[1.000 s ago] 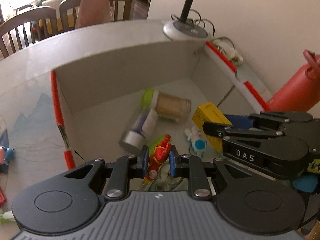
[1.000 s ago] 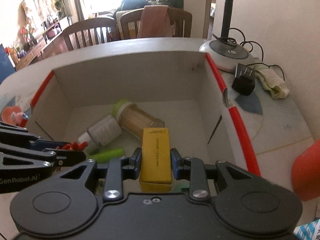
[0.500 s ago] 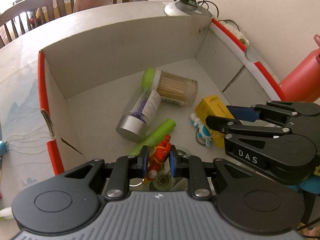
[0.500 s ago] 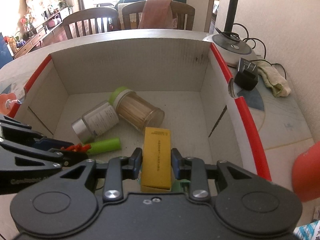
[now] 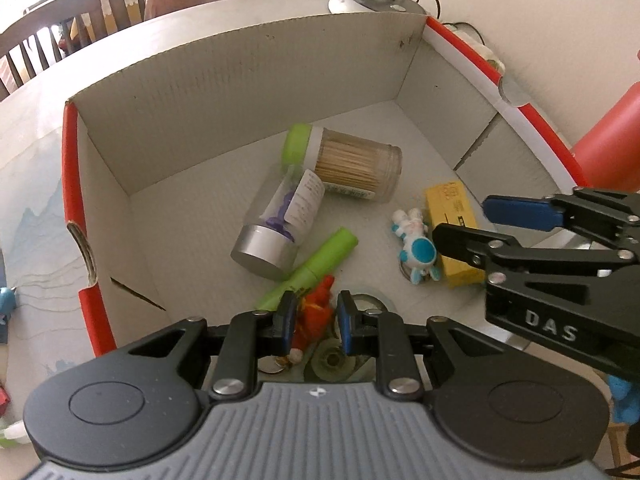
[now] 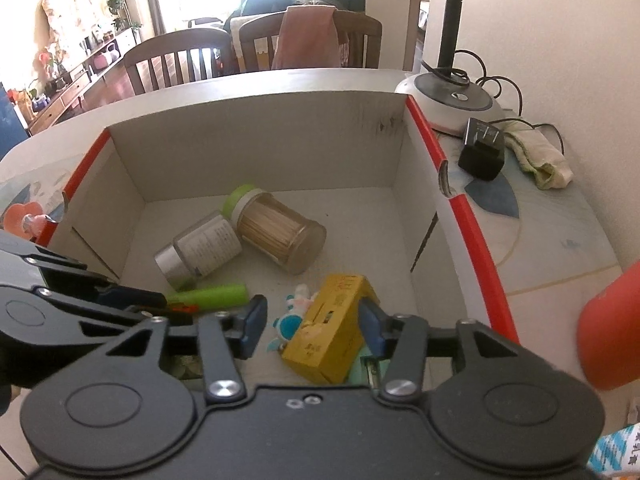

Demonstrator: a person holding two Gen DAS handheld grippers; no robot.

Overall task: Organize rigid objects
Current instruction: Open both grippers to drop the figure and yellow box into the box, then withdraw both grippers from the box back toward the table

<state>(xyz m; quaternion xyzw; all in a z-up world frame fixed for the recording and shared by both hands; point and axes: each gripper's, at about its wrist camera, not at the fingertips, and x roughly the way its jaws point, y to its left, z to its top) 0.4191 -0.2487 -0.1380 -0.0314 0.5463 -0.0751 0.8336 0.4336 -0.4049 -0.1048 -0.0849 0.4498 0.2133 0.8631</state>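
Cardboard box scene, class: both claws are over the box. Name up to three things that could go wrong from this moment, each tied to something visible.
1. The left claw grips only a red figure, low over the green tube; released there, it may land on the tube and roll.
2. The yellow box lies tilted between the open right claw fingers; pulling back could drag it.
3. The two claws sit close, so they might collide inside the cardboard box.

Red toy figure (image 5: 314, 314) lower half hidden behind left gripper body, orange cylinder (image 6: 612, 332) blurred and cut by frame edge, mint object (image 6: 362, 368) mostly hidden under yellow box (image 6: 332, 332)
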